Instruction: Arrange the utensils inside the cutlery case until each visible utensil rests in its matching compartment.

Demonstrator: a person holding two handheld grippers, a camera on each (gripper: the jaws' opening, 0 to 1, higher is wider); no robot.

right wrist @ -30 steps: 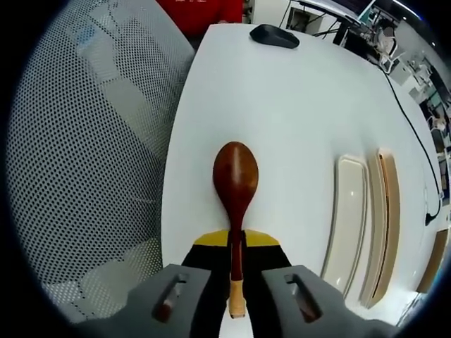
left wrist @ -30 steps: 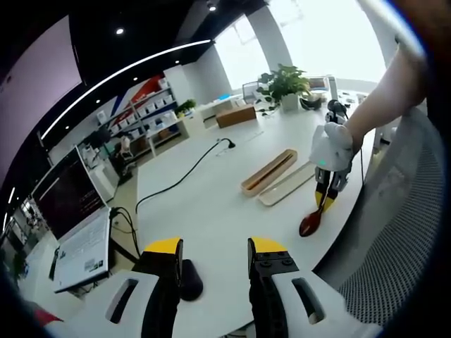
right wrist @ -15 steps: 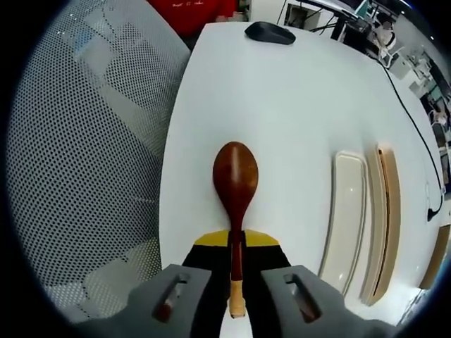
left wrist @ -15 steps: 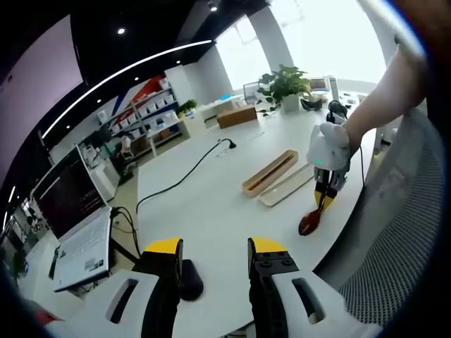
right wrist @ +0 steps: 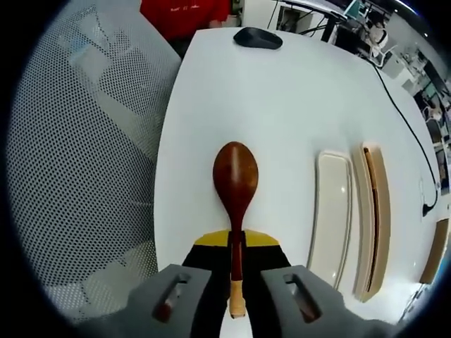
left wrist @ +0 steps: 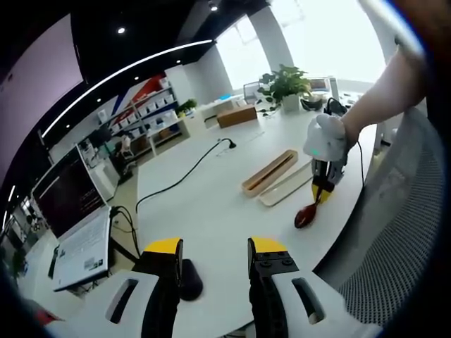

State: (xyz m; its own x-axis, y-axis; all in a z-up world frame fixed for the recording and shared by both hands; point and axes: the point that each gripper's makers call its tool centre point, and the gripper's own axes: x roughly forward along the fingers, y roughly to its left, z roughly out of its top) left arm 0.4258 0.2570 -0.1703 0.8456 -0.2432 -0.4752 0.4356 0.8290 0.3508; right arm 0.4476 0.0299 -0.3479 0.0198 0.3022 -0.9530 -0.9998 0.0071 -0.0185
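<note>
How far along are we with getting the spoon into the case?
Done: the case lid lies off beside the wooden case. In hand: the right tongs are shut on the wooden spoon, above the white table. Left: placing it in the case. The left tongs are open and idle.

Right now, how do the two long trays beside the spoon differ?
The white tray is pale, glossy and shallow with rounded corners; the wooden tray is tan and looks deeper-walled. The white tray lies nearer the spoon held in the right gripper; the wooden tray sits on its far side. The wooden tray appears to hold thin sticks; the white tray looks empty. Both are long, narrow and lie side by side on the table.
</note>
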